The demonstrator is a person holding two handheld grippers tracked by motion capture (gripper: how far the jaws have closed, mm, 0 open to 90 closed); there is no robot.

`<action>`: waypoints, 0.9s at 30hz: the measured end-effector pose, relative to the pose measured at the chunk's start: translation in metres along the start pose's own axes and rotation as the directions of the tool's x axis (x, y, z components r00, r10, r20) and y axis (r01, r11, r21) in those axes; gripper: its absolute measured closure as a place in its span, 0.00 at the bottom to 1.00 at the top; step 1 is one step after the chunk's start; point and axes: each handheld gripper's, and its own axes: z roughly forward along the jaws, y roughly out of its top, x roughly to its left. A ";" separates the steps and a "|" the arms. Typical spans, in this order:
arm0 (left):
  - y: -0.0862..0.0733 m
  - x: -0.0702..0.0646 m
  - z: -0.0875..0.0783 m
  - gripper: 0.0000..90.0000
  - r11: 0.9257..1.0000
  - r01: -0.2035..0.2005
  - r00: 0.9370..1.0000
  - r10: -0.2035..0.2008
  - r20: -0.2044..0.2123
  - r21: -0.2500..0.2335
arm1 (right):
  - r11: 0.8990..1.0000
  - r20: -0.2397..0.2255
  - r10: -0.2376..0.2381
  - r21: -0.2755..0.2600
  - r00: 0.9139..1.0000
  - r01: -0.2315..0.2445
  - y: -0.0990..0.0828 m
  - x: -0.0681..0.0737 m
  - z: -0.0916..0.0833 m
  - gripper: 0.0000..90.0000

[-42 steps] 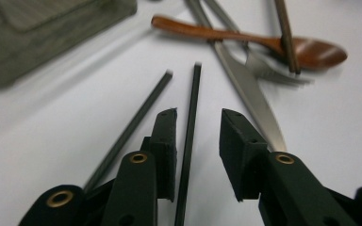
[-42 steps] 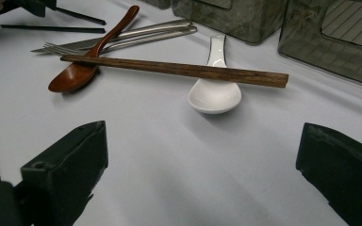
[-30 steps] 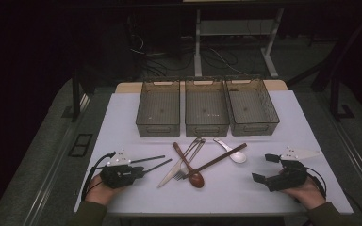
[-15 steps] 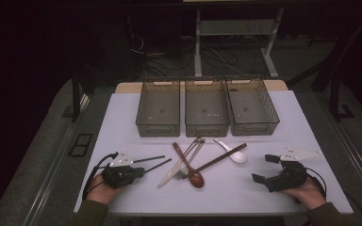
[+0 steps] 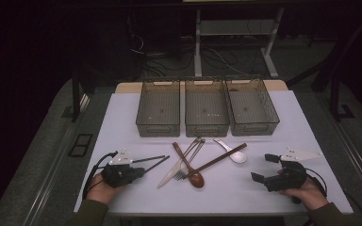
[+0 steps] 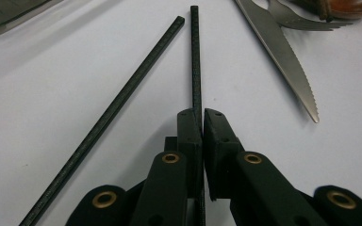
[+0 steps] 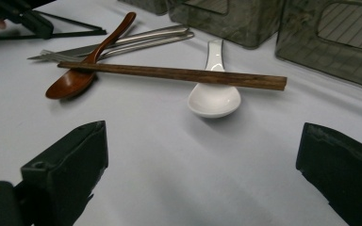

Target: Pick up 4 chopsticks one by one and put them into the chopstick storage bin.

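My left tongs (image 6: 201,117) have just squeezed shut on one black chopstick (image 6: 195,56) lying flat on the desk (image 5: 122,113) so I can lift it, while my right tongs (image 5: 265,167) wait wide apart, holding nothing.

No writing, label, brand, number or sign can be read on anything in these views.
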 end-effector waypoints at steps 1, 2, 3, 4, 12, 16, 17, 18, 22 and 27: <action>0.000 0.000 0.000 0.94 1.000 0.000 1.000 0.000 0.004 0.001 | 1.000 0.002 0.001 -0.006 1.000 -0.001 0.000 0.000 0.000 0.03; 0.000 -0.001 0.000 0.94 1.000 0.004 1.000 -0.004 0.006 0.000 | 1.000 -0.001 0.002 -0.007 1.000 -0.002 0.000 0.000 -0.001 0.03; 0.001 -0.001 0.001 0.94 1.000 0.006 1.000 -0.006 0.007 -0.002 | 1.000 0.001 -0.003 -0.007 1.000 0.003 0.000 0.000 -0.001 0.03; 0.002 -0.001 0.000 0.94 1.000 0.004 1.000 -0.004 0.008 0.001 | 1.000 0.002 -0.003 -0.005 1.000 0.003 0.000 0.000 0.000 0.03; 0.007 -0.003 -0.006 0.94 1.000 0.004 1.000 -0.004 0.010 -0.016 | 1.000 0.019 -0.022 0.001 1.000 0.022 -0.001 0.002 0.002 0.03; 0.010 -0.003 -0.009 0.94 0.999 0.030 1.000 -0.030 0.007 -0.042 | 1.000 0.021 -0.020 0.004 1.000 0.020 -0.001 0.005 0.006 0.03; 0.011 -0.003 -0.010 0.94 0.999 0.024 1.000 -0.024 0.007 -0.042 | 1.000 0.020 -0.023 0.004 1.000 0.022 0.000 0.005 0.008 0.03; 0.012 -0.003 -0.012 0.94 0.999 0.022 1.000 -0.021 0.007 -0.038 | 1.000 0.019 -0.021 0.008 1.000 0.021 0.000 0.006 0.009 0.03; 0.017 -0.005 -0.013 0.94 0.999 0.022 1.000 -0.022 0.003 -0.047 | 0.999 0.016 -0.029 0.022 0.999 0.029 0.000 0.007 0.013 0.03; 0.025 -0.007 -0.016 0.94 0.998 0.024 1.000 -0.024 -0.003 -0.060 | 0.999 0.017 -0.025 0.022 1.000 0.025 0.000 0.007 0.013 0.03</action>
